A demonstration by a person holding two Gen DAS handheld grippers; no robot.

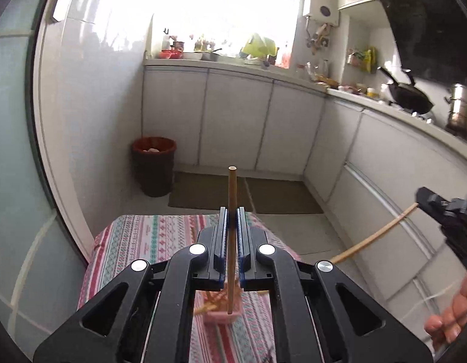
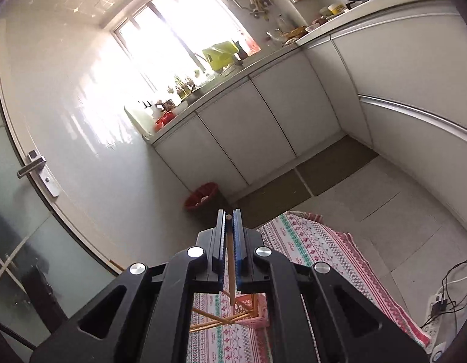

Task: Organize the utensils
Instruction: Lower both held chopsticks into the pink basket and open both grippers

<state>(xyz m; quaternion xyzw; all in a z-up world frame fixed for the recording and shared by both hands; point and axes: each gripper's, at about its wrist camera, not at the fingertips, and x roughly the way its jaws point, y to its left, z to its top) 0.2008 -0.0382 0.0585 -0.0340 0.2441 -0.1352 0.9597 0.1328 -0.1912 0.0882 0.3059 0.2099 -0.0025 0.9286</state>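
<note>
My left gripper [image 1: 232,211] is shut on a wooden chopstick [image 1: 232,187] that stands nearly upright between the blue pads, its lower end over a pink basket [image 1: 221,314] with several chopsticks in it. My right gripper [image 2: 229,213] is shut on another chopstick [image 2: 231,272], held above the pink basket [image 2: 248,311] on the patterned cloth. In the left wrist view the right gripper [image 1: 445,211] shows at the right edge with its chopstick [image 1: 375,236] slanting down to the left.
A small table with a striped patterned cloth [image 1: 142,236] lies below both grippers. A dark bin with a red liner [image 1: 153,163] stands by the white cabinets [image 1: 233,121]. Floor mats [image 1: 248,193] lie ahead. A power strip with cables [image 2: 439,308] lies on the floor at right.
</note>
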